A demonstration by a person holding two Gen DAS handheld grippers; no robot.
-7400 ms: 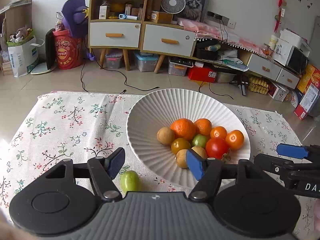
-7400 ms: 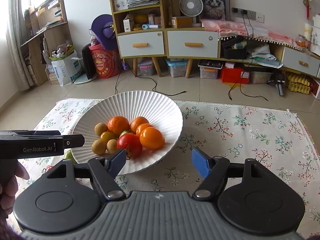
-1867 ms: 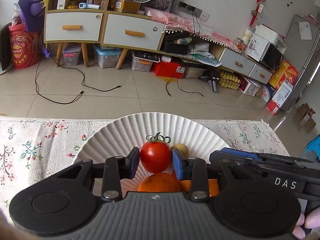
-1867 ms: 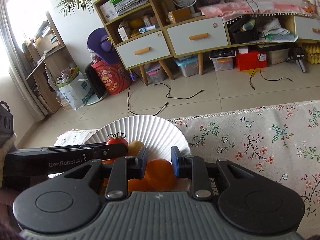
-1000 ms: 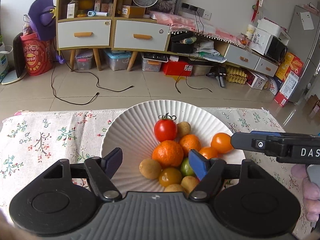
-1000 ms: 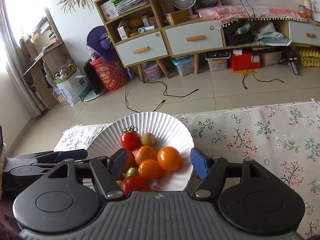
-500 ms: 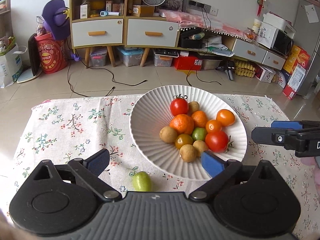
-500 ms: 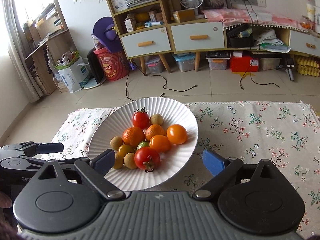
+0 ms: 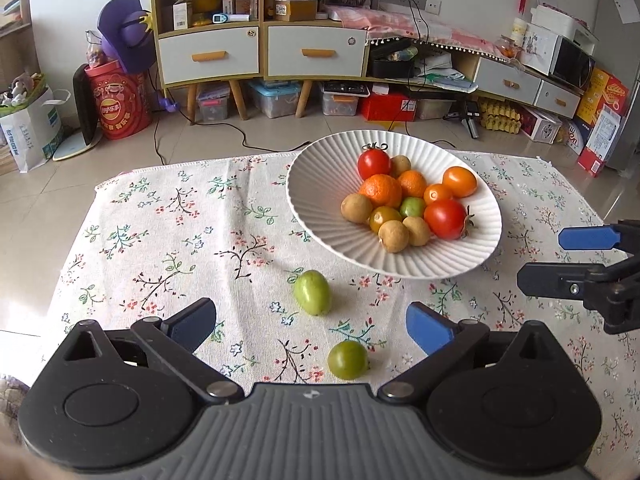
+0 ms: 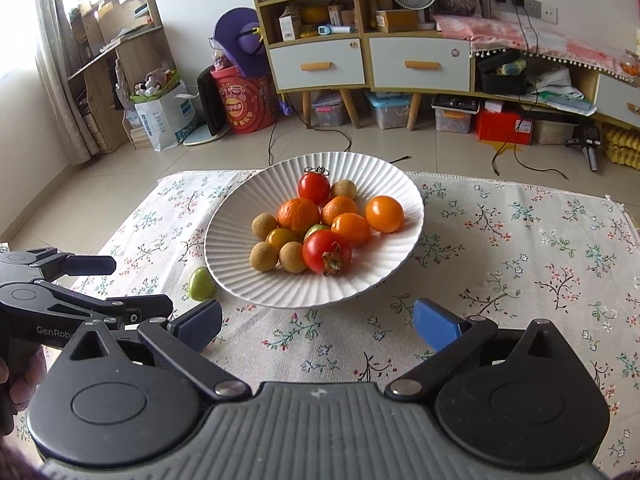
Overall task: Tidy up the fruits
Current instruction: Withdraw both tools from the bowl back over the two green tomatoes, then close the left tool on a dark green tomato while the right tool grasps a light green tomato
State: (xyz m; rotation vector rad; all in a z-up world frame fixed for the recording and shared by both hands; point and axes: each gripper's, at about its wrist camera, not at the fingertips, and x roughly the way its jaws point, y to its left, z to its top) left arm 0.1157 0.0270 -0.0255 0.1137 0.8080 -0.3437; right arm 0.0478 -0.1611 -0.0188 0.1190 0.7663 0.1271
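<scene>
A white ribbed bowl (image 9: 320,184) holds several fruits: red tomatoes, oranges, brown longans and a small green one; it shows in the right wrist view too (image 10: 240,208). Two green fruits lie on the floral cloth outside the bowl, an oval one (image 9: 312,292) just left of the bowl's front edge and a round one (image 9: 347,359) nearer me. My left gripper (image 9: 311,325) is open and empty, with both green fruits between its fingers' span. My right gripper (image 10: 318,321) is open and empty in front of the bowl. The oval green fruit (image 10: 200,283) shows at the bowl's left.
The floral tablecloth (image 9: 168,216) covers the table, its far edge near the bowl. The right gripper's tips (image 9: 576,260) show at the right of the left wrist view, the left gripper's tips (image 10: 80,280) at the left of the right one. Cabinets and clutter stand beyond.
Both grippers have pulled back from the bowl and opened wider. A second, round green fruit has come into the left wrist view near me.
</scene>
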